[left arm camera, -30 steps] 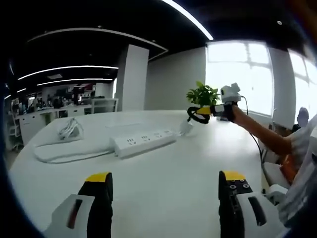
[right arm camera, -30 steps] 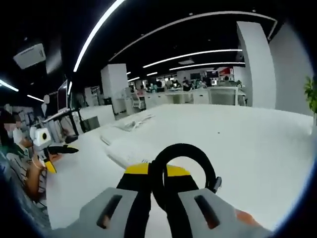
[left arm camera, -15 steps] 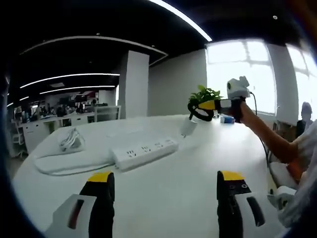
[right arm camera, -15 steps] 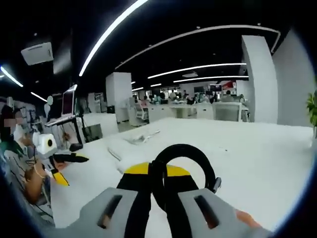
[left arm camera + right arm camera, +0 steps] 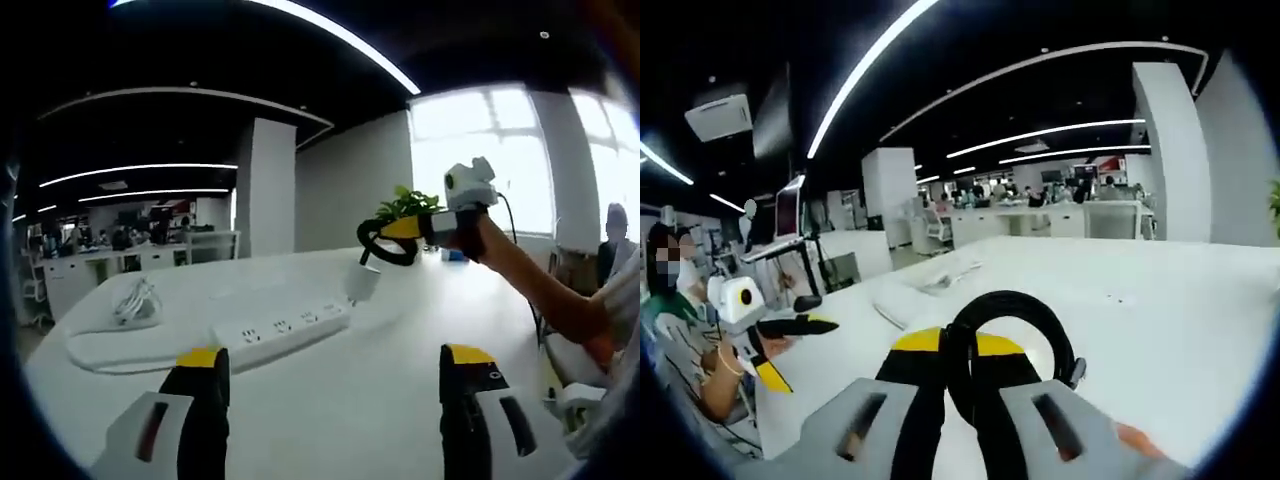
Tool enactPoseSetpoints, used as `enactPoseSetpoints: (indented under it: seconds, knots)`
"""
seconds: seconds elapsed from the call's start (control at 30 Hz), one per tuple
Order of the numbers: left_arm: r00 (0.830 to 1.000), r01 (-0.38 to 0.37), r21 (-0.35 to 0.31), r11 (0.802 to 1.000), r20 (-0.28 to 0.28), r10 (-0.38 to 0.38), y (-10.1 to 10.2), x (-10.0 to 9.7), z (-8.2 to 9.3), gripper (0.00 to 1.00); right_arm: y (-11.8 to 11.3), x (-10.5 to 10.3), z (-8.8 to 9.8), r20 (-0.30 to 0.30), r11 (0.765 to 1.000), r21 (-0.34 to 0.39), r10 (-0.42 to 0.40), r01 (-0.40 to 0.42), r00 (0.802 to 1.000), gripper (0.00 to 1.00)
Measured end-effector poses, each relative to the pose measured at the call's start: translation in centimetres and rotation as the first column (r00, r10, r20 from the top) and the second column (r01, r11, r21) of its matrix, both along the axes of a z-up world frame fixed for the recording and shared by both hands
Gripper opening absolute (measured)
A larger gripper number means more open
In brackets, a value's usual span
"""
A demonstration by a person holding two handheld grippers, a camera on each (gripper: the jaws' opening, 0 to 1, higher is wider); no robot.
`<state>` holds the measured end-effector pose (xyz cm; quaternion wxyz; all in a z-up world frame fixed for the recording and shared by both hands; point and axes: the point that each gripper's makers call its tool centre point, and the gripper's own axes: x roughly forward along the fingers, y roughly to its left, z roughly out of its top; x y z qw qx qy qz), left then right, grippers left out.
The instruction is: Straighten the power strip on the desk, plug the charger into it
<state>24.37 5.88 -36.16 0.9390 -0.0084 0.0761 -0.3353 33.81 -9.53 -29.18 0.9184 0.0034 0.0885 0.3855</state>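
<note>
In the left gripper view a white power strip (image 5: 285, 328) lies on the white desk (image 5: 340, 400), slanting up to the right. Just above its right end hangs a white charger (image 5: 362, 283), dangling from a black cable loop (image 5: 385, 243). My right gripper (image 5: 412, 229) is shut on that loop. My left gripper (image 5: 335, 365) is open and low over the near desk, well short of the strip. In the right gripper view the right gripper (image 5: 958, 368) pinches the black cable loop (image 5: 1012, 318), and the charger is hidden below the jaws.
A white cord (image 5: 110, 352) runs from the strip's left end past a coiled white cable bundle (image 5: 135, 298). A green plant (image 5: 405, 203) stands at the far desk edge. A person's arm (image 5: 530, 290) reaches in from the right. Office desks fill the background.
The right gripper has carried the charger left and lower, from beyond the strip's right end to just above it. The left gripper stays open and the strip has not moved.
</note>
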Motion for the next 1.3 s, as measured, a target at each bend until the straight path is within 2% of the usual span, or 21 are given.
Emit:
enactPoseSetpoints:
  seconds: [0.23,0.4,0.83,1.0,1.3]
  knots:
    - [1.0,0.006,0.02,1.0,0.024,-0.007,-0.6,0.1,0.5,0.9,0.5,-0.2,-0.2,-0.007,1.0,-0.009,0.008,-0.008,1.0,0.06]
    - [0.999,0.007,0.004,1.0,0.035,-0.007,-1.0,0.3,1.0,0.92,0.6,-0.3,-0.3,-0.015,1.0,-0.012,0.01,-0.01,1.0,0.06]
    - [0.997,-0.038,-0.012,0.999,0.069,0.039,-1.9,2.4,1.7,0.99,1.0,-0.6,0.8,-0.002,1.0,0.029,0.0,0.0,1.0,0.06]
    - [0.993,-0.049,-0.016,0.999,0.103,0.051,-2.9,3.1,2.2,0.99,1.4,-0.5,1.2,0.009,0.999,0.039,0.001,-0.002,1.0,0.06]
    - [0.99,-0.075,0.019,0.997,0.123,0.072,-4.0,4.3,1.6,0.99,2.3,-0.5,1.1,0.002,0.999,0.051,0.015,-0.015,1.0,0.06]
